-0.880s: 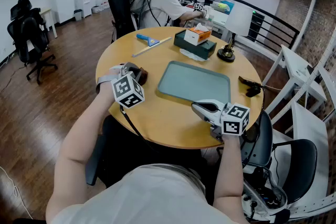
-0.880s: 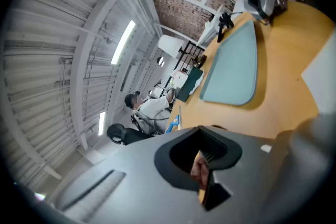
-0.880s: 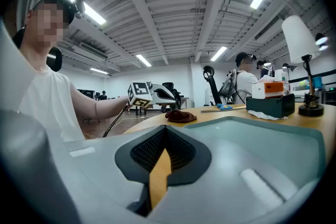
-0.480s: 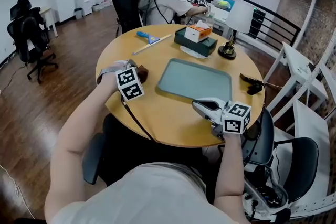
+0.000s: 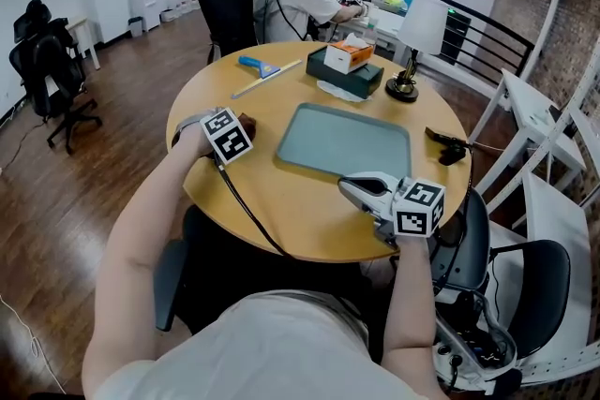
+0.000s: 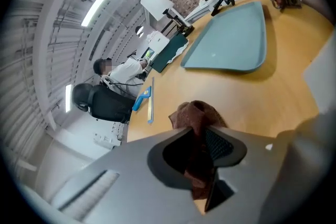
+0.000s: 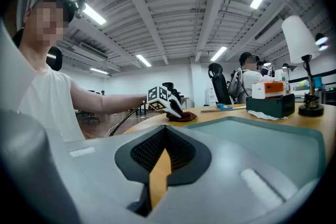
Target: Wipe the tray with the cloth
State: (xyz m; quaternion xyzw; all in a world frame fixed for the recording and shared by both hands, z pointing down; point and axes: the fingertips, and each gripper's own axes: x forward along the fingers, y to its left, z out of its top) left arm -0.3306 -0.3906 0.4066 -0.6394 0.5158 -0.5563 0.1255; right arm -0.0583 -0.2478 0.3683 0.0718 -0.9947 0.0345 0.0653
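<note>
Arms both reach forward over the round table [image 5: 281, 206]. Left gripper [image 6: 202, 149], at the table's left edge, is clamped on one brown cloth [image 6: 197, 113] that touches the tabletop. Right gripper [image 7: 163, 149], at the front edge beside the tray's near corner, has its jaws together, empty. One tray [image 5: 345, 140] lies mid-table, apart from the cloth.

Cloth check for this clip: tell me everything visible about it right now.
The cloth is dark brown, soft and fuzzy-looking, bunched into a crumpled wad. The left gripper has its jaws shut on it: one fold runs down between the pads and the rest bulges out past the tips. It sits low on the wooden table, to the left of the tray and clear of it. Nothing else touches it.
</note>
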